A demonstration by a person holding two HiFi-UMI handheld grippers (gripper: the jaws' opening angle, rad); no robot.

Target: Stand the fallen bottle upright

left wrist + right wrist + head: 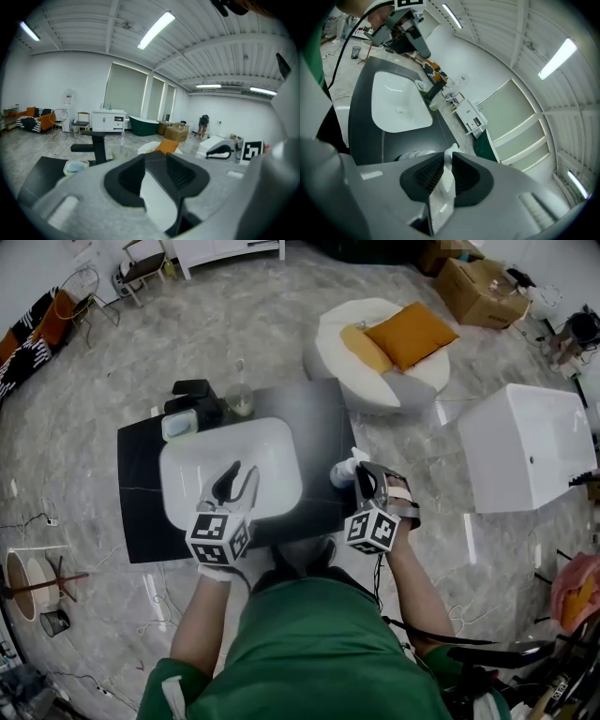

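bottle (443, 187), smooth white plastic, clamped in ribbed jaws of right gripper (446, 161); left gripper (155, 163) jaws apart.

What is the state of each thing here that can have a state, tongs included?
Left tongs: open, empty, over the basin.
Right tongs: shut on the white bottle.
White bottle: clamped, on its side on the countertop, not upright yet.
Faucet: off, no water running.
Basin: empty.
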